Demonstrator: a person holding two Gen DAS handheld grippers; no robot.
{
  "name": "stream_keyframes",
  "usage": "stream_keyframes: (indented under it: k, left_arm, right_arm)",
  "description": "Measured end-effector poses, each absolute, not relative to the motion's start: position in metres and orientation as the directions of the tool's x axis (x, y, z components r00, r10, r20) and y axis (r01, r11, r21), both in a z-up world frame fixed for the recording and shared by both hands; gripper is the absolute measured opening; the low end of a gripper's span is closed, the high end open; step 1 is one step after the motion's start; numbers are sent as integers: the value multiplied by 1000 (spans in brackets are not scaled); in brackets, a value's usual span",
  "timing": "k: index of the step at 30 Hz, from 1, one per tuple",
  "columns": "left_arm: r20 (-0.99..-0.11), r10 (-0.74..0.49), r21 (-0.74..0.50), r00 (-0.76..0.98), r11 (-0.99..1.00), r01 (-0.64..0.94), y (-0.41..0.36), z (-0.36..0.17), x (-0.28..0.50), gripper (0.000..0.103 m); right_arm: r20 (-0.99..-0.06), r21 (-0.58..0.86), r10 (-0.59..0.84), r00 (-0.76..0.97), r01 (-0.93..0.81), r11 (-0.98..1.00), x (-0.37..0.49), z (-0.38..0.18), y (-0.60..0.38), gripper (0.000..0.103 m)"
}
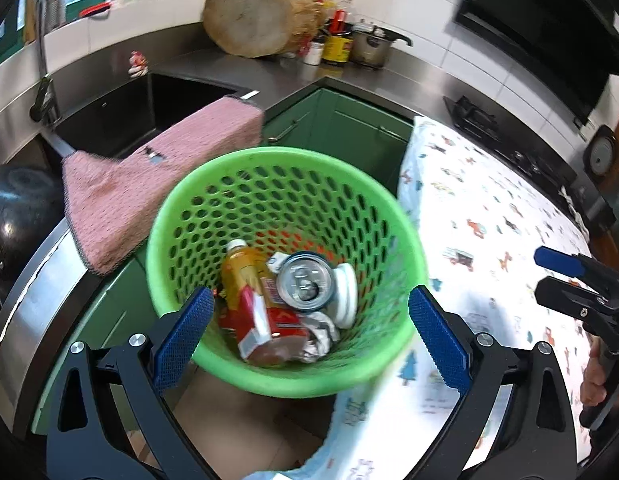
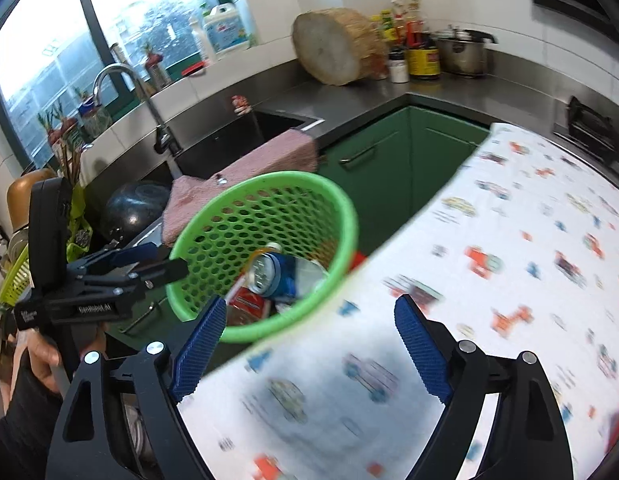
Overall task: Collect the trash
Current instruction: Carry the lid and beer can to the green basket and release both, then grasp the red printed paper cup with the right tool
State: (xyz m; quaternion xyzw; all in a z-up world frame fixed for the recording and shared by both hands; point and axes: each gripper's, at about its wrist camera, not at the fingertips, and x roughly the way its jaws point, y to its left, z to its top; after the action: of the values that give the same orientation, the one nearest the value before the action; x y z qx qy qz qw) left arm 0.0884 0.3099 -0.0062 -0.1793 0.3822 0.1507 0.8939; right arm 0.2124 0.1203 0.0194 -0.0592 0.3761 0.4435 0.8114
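A green perforated waste basket [image 1: 269, 184] stands beside the cloth-covered table; it also shows in the right wrist view [image 2: 269, 200]. It holds a drink can [image 1: 305, 282], a yellow bottle [image 1: 239, 268], a red carton [image 1: 265, 320], crumpled paper [image 1: 319, 332] and a white lid [image 1: 345, 292]. My left gripper [image 1: 309, 336] is open and empty above the basket's near rim. My right gripper [image 2: 309, 340] is open and empty over the table's edge beside the basket. The can [image 2: 265, 272] shows in the right wrist view.
A table with a white printed cloth [image 1: 489, 240] lies to the right. A pink towel [image 1: 149, 176] hangs over the sink edge [image 1: 121, 120]. A round wooden block [image 1: 253, 16], jars and a pot [image 1: 369, 46] stand on the steel counter. Green cabinets [image 2: 389, 160] lie behind.
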Motion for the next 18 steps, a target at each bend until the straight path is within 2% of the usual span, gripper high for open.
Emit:
stream_keyframes:
  k: [6, 18]
  left_arm:
    - [-728, 101, -192, 678, 919, -344, 273, 3, 99, 97]
    - [-722, 0, -187, 691, 962, -197, 180, 14, 125, 97]
  right_arm:
    - [-653, 227, 645, 396, -710, 667, 207, 23, 51, 85]
    - [-682, 153, 492, 542, -552, 820, 198, 17, -105, 87]
